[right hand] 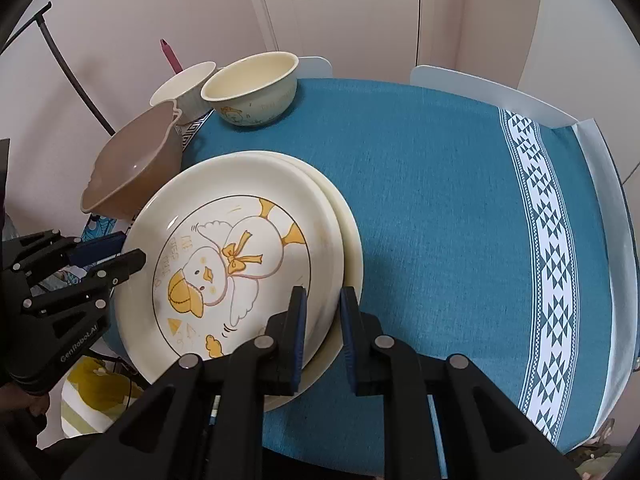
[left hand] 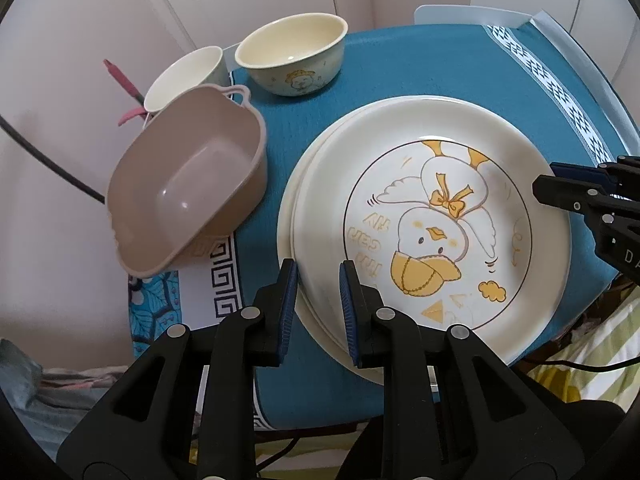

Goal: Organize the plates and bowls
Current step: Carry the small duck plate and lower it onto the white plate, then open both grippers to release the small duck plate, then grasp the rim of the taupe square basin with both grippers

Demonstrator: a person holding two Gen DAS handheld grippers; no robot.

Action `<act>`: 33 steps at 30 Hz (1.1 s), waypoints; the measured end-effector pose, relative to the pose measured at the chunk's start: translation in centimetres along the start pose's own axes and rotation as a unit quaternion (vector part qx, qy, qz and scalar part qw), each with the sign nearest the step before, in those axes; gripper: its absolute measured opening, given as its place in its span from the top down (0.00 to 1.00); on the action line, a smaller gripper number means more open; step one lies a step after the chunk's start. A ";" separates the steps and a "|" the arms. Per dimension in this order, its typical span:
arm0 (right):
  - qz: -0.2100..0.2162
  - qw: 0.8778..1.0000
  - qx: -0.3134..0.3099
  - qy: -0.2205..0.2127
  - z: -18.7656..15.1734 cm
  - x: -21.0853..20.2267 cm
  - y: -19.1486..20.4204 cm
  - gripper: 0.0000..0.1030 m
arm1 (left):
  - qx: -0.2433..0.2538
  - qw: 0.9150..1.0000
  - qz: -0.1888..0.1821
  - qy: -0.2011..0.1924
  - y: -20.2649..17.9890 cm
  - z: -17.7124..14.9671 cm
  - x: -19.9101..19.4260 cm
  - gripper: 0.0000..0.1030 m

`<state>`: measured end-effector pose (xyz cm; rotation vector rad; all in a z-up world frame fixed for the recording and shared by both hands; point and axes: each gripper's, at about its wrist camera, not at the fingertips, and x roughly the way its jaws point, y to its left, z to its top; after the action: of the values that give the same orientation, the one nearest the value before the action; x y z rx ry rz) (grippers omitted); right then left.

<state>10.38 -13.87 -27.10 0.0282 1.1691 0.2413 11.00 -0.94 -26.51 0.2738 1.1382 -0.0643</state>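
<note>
A cream plate with a yellow duck drawing (left hand: 432,216) (right hand: 240,240) lies on top of a stack of plain cream plates (left hand: 286,216) (right hand: 354,224) on the teal tablecloth. My left gripper (left hand: 318,276) (right hand: 132,248) is shut on the duck plate's left rim. My right gripper (right hand: 324,300) (left hand: 546,178) is shut on the opposite rim. The top plate sits slightly offset from the ones below. A cream duck bowl (left hand: 290,56) (right hand: 252,88), a white bowl (left hand: 184,76) (right hand: 184,84) and a pinkish-brown plastic bowl with handles (left hand: 192,184) (right hand: 132,164) stand at the table's far left.
The table (right hand: 460,200) has a teal cloth with a white patterned band on its right side. White chair backs (right hand: 480,88) stand behind it. A pink utensil handle (left hand: 120,76) sticks up by the white bowl. Cables and bedding lie below the near edge.
</note>
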 end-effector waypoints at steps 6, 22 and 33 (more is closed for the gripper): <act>0.024 1.000 0.006 -0.004 0.4 -1.0 -0.7 0.85 | -0.042 0.999 -0.020 -0.005 1.0 0.7 -1.3 0.82; 0.112 0.986 -0.116 -0.031 11.7 -4.8 3.7 0.00 | -0.259 0.963 -0.011 -0.078 12.1 1.8 -7.6 0.00; 0.162 0.979 -0.108 0.067 15.1 5.4 11.1 0.01 | -0.347 0.934 -0.085 -0.013 19.2 -1.2 1.0 0.09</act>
<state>24.27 -0.41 -24.44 0.0103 1.2644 0.6663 13.95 18.01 -24.37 -0.4550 1.0879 0.1821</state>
